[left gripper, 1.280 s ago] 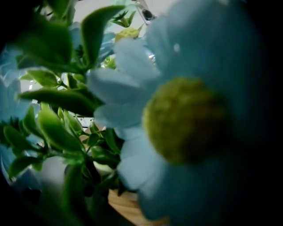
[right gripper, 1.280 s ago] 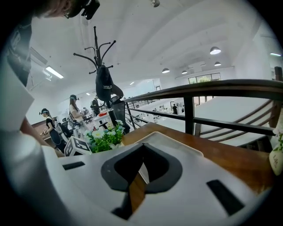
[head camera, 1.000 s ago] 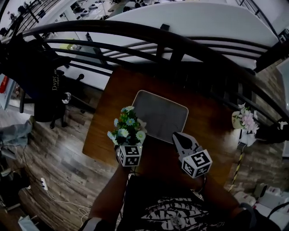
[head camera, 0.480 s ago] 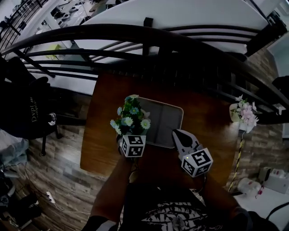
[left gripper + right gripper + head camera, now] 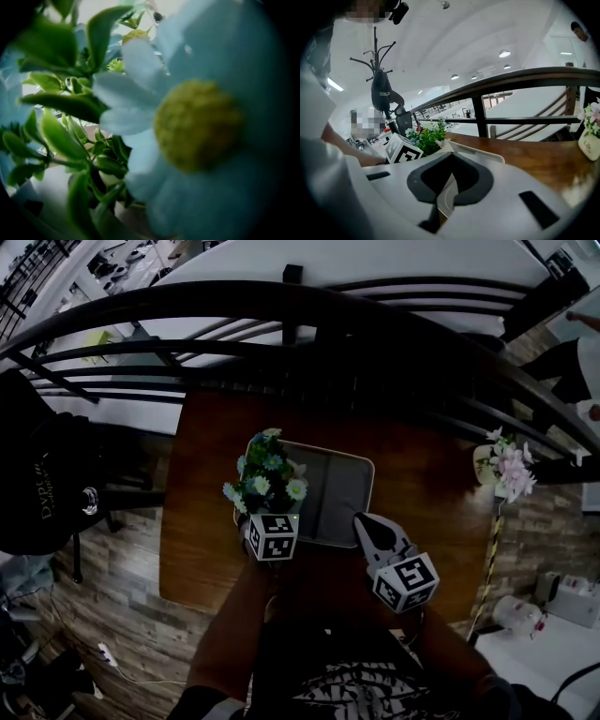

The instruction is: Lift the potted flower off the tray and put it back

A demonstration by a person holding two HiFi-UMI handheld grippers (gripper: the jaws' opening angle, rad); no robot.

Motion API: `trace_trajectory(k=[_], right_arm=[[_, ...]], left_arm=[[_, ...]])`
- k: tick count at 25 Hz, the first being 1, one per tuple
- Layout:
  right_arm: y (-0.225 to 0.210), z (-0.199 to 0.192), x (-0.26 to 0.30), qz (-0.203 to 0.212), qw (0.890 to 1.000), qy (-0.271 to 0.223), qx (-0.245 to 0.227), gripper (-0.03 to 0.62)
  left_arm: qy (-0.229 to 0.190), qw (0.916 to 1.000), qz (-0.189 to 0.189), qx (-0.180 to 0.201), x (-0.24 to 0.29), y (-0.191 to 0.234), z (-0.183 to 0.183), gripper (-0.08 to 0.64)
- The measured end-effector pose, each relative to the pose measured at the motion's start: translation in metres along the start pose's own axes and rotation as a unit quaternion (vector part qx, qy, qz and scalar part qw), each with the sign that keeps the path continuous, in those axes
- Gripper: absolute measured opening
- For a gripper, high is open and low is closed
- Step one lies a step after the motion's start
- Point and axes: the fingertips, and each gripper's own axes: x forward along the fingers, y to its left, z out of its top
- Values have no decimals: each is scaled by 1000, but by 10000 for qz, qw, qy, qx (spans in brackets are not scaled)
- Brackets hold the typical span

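At tray [image 5: 342,488] edge | potted flower [image 5: 265,482] upright, blooms up | left gripper [image 5: 269,523] jaws clamp it | right gripper [image 5: 361,521] jaws closed, empty

Overhead head view, low gripper views, common potted flower [image 5: 267,479]

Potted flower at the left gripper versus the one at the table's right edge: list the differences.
The potted flower at the left gripper has white and blue blooms among green leaves; the far pot has pale pink blooms. The potted flower is over the tray's left edge; the far pot stands at the table's right edge, nothing touching it. Both hold flowers.
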Motion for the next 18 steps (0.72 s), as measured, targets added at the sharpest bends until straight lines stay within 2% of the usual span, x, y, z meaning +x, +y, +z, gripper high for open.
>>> trace_trajectory(k=[9,18], right_arm=[[-5,12,-16,-22,9999,-122,96,-2],[1,20,-56,144,9995,-281,13,-2]], left_arm=[[83,9999,-76,-60,-6,6,-2,528],[2,9988,315,-379,-62,-5,-17,528]])
